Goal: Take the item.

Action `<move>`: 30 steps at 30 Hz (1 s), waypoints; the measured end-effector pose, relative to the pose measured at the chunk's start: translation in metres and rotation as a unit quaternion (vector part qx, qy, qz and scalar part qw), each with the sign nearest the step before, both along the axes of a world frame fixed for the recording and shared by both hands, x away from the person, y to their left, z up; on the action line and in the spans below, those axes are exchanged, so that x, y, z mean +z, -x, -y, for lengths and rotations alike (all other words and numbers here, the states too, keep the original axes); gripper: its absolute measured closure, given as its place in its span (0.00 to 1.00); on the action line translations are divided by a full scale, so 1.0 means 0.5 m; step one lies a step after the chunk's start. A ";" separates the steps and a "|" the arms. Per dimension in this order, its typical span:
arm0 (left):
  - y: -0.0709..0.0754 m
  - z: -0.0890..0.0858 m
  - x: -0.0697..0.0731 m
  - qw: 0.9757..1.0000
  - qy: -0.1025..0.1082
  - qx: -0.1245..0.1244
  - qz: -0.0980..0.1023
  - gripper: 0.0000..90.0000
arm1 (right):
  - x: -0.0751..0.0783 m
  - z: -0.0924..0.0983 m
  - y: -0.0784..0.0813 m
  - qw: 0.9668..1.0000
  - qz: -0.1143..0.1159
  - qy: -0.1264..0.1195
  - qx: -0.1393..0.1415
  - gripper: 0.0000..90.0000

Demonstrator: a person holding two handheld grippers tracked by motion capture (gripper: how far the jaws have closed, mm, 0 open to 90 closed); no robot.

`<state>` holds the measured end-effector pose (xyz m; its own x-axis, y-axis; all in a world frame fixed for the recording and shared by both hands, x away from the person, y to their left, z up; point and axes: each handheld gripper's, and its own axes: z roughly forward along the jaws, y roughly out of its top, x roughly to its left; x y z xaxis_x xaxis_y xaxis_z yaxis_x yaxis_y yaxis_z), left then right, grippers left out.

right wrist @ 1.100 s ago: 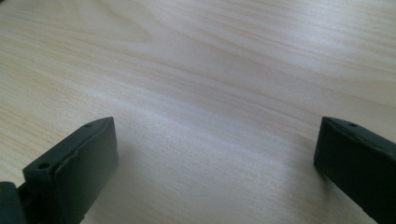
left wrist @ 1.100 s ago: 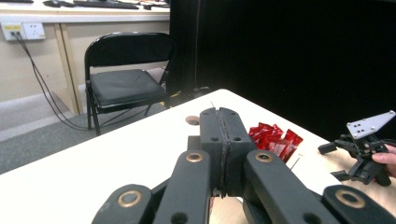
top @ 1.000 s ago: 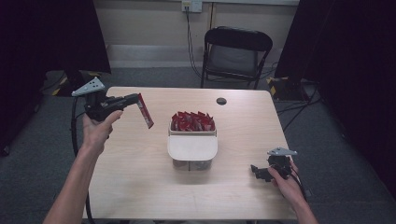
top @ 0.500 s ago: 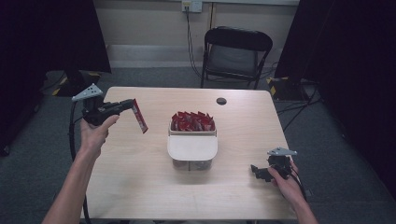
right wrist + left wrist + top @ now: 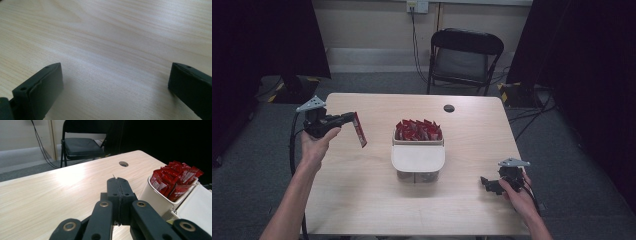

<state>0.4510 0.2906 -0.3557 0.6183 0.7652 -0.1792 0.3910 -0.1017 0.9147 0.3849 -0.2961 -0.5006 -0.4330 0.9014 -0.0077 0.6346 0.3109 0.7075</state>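
A white tub [image 5: 418,159] stands mid-table, its rear compartment packed with red packets [image 5: 418,130]. Left of it, my left gripper [image 5: 353,119] is held above the table, shut on one red packet [image 5: 360,131] that hangs tilted from the jaws. In the left gripper view the jaws [image 5: 117,180] are pressed together, a thin sliver of the packet showing at their tip, and the tub [image 5: 155,197] with red packets [image 5: 177,178] lies to the right. My right gripper [image 5: 486,184] rests low at the table's front right. Its jaws [image 5: 115,82] stand wide open over bare wood.
A dark round hole [image 5: 449,108] sits in the tabletop behind the tub. A black folding chair [image 5: 464,60] stands beyond the far edge. Dark curtains hang at both sides. A black cable [image 5: 292,150] trails from the left gripper off the table's left edge.
My left gripper has sunk and drifted a little left with the red packet still in it. The right gripper has not moved.
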 end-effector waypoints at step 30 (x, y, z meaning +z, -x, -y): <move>-0.028 0.037 -0.072 0.999 -0.045 -0.011 -0.026 0.99 | 0.000 0.000 0.000 1.000 -0.001 0.000 0.000 0.00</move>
